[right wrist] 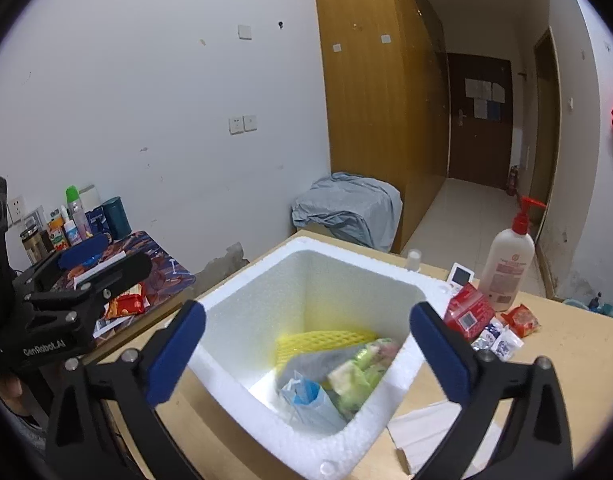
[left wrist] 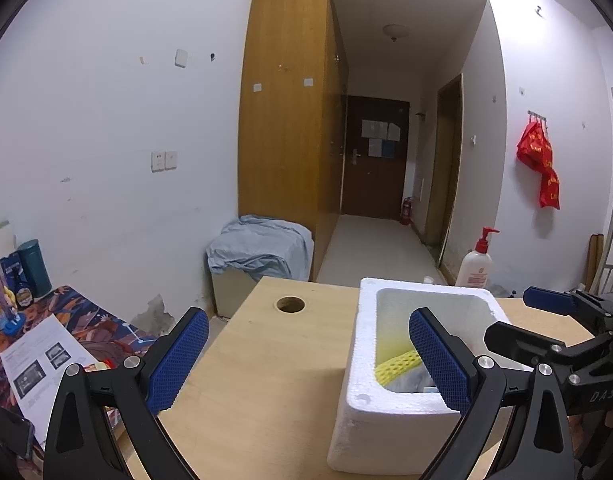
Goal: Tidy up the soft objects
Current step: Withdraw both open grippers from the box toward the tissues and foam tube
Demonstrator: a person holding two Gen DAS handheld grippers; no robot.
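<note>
A white foam box (right wrist: 242, 320) stands on the wooden table (left wrist: 266, 360). Inside it lie a yellow foam net (right wrist: 318, 340), a grey pouch (right wrist: 314, 360), a blurred green packet (right wrist: 358, 376) and a blue-and-white plastic bag (right wrist: 306, 396). My right gripper (right wrist: 306, 336) hangs open just above the box's mouth, with nothing touching its pads. In the left wrist view it comes in from the right beside the box (left wrist: 358, 412). My left gripper (left wrist: 308, 360) is open and holds nothing. It is over the table just left of the box, its right finger in front of the net (left wrist: 398, 364).
Right of the box lie a red packet (right wrist: 470, 312), an orange packet (right wrist: 522, 320), small white sachets (right wrist: 498, 344) and white paper (right wrist: 426, 428). A pump bottle (right wrist: 506, 268) stands behind them. The tabletop has a round hole (left wrist: 290, 304). A low side table with bottles (right wrist: 74, 220) is at left.
</note>
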